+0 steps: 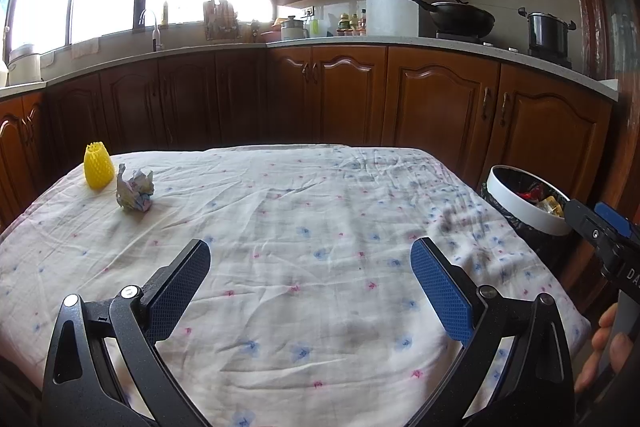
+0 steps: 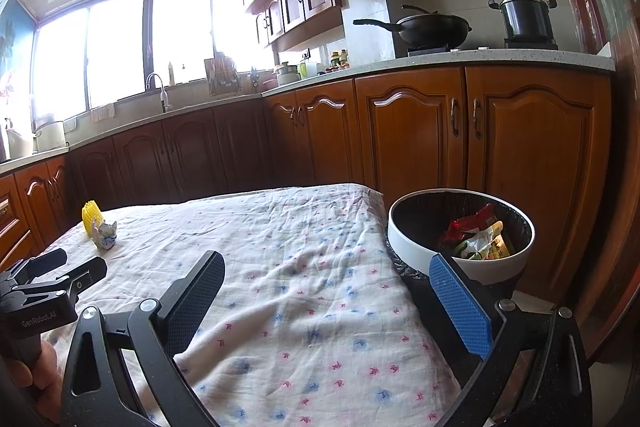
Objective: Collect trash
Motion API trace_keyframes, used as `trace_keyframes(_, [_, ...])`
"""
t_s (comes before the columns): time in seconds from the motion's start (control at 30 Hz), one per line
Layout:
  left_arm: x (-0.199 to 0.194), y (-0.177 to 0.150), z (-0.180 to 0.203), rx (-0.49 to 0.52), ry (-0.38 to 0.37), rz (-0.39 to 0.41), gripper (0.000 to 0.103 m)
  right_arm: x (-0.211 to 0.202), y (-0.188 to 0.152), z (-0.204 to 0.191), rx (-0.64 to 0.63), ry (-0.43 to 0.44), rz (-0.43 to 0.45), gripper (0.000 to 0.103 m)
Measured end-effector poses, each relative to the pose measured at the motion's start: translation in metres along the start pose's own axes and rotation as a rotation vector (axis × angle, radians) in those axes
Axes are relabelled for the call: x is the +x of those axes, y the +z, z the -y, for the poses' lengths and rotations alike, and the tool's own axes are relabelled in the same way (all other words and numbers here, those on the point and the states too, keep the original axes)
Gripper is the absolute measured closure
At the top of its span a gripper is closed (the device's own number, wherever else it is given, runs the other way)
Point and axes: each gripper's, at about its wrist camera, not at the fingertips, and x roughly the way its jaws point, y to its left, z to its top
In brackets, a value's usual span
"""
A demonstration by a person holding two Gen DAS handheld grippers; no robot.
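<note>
Trash remaining: crumpled paper (image 1: 135, 190) and yellow foam net (image 1: 98, 165), touching at the worktop's (image 1: 320, 227) far-left corner — left gripper (image 1: 310, 269) and right gripper (image 2: 326, 287) both spread, empty; pinch the paper squarely, then carry it to the bin (image 2: 404, 239) at the right edge.

Two fisheye wrist views look low and close across a floral-clothed table (image 1: 320, 211) toward the kitchen cabinets, the left camera centred on the table, the right one set nearer its right edge above the trash bin (image 2: 460, 259), both sharing table, bin and counter.
</note>
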Motion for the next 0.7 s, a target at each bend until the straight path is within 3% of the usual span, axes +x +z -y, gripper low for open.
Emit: trace_keyframes(0.7, [0.006, -0.001, -0.003, 0.001, -0.004, -0.022, 0.001, 0.005, -0.001, -0.013, 0.046, 0.012, -0.010, 0.000])
